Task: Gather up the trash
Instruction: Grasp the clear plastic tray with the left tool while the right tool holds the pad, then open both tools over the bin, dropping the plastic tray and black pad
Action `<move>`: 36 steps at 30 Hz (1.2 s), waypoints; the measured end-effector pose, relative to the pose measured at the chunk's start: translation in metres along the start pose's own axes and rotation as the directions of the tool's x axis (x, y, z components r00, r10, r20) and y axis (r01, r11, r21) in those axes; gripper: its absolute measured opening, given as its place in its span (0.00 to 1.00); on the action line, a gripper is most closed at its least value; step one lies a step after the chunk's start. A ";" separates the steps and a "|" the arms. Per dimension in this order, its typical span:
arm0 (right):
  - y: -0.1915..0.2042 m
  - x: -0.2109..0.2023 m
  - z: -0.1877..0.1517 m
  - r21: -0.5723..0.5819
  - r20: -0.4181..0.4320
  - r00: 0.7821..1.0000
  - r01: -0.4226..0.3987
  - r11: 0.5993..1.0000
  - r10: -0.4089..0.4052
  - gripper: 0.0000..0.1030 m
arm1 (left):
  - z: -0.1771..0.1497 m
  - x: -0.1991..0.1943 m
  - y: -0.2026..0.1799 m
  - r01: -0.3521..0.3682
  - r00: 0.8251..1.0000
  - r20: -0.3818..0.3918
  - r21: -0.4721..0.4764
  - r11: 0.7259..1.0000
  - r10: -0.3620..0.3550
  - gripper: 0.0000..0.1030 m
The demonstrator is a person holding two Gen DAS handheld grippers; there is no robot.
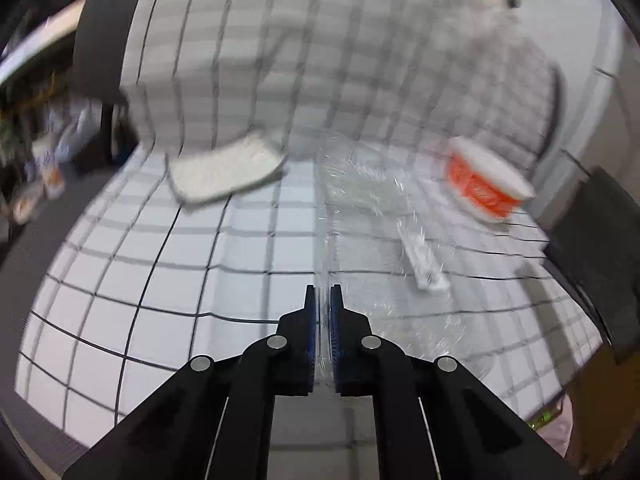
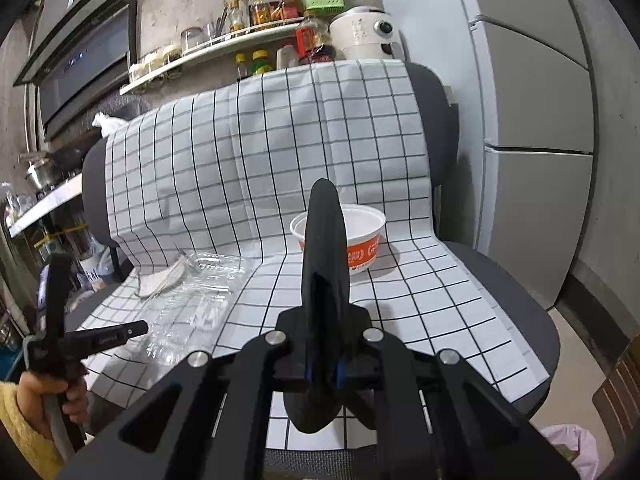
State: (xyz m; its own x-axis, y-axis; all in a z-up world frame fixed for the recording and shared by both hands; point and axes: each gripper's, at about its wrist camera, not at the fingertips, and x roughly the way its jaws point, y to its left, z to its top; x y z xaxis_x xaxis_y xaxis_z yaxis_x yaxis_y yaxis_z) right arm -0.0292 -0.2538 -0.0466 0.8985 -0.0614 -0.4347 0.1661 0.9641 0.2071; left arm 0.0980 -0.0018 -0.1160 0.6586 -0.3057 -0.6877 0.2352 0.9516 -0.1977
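our left claw is clamped on the edge of the clear plastic wrapper, which trails over the checked cloth on the chair; the right claw is pinched tight on a black tool. the noodle cup sits near the backrest w/ a white lid off to the left. we reckon the thin film could slip or tear if yanked, & the blurred left view suggests fast motion.

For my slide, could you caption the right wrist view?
Right gripper clamps a black tool above the checked cloth, bowl behind.
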 end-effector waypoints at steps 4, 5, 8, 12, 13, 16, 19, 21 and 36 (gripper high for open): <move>-0.014 -0.032 0.007 0.010 0.042 0.999 0.027 1.000 -0.027 0.08 | -0.006 -0.037 -0.038 0.092 0.994 0.048 0.069 0.993 -0.095 0.06; -0.018 -0.040 0.008 0.012 0.048 0.998 0.039 0.999 -0.039 0.08 | -0.008 -0.047 -0.051 0.126 0.990 0.056 0.094 0.988 -0.131 0.06; -0.038 -0.071 0.008 0.023 0.070 0.992 0.108 0.994 -0.109 0.08 | -0.018 -0.064 -0.094 0.205 0.976 0.038 0.191 0.960 -0.216 0.06; -0.073 -0.118 0.002 0.049 0.094 0.965 0.242 0.969 -0.246 0.08 | -0.043 -0.069 -0.156 0.330 0.943 -0.069 0.311 0.891 -0.325 0.06; -0.082 -0.130 0.000 0.059 0.097 0.955 0.276 0.959 -0.281 0.08 | -0.051 -0.067 -0.173 0.362 0.932 -0.105 0.340 0.868 -0.347 0.06; -0.116 -0.168 -0.011 0.116 0.097 0.915 0.381 0.917 -0.392 0.08 | -0.073 -0.065 -0.217 0.431 0.902 -0.193 0.413 0.802 -0.386 0.06; -0.146 -0.195 -0.022 0.174 0.090 0.879 0.449 0.877 -0.468 0.08 | -0.101 -0.061 -0.264 0.507 0.862 -0.288 0.477 0.718 -0.417 0.06; -0.163 -0.206 -0.029 0.208 0.082 0.863 0.475 0.855 -0.499 0.08 | -0.117 -0.055 -0.297 0.553 0.833 -0.348 0.511 0.658 -0.430 0.06; -0.226 -0.215 -0.070 0.302 -0.010 0.836 0.526 0.795 -0.549 0.08 | -0.164 -0.007 -0.373 0.572 0.816 -0.467 0.563 0.596 -0.341 0.47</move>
State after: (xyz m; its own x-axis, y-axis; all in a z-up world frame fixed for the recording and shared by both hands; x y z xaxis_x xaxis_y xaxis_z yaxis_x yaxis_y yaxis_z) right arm -0.2882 -0.4404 -0.0614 0.6556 -0.5784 -0.4854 0.7274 0.6563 0.2004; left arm -0.1121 -0.3494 -0.1521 0.1231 -0.5595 -0.8196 0.9195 0.3750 -0.1179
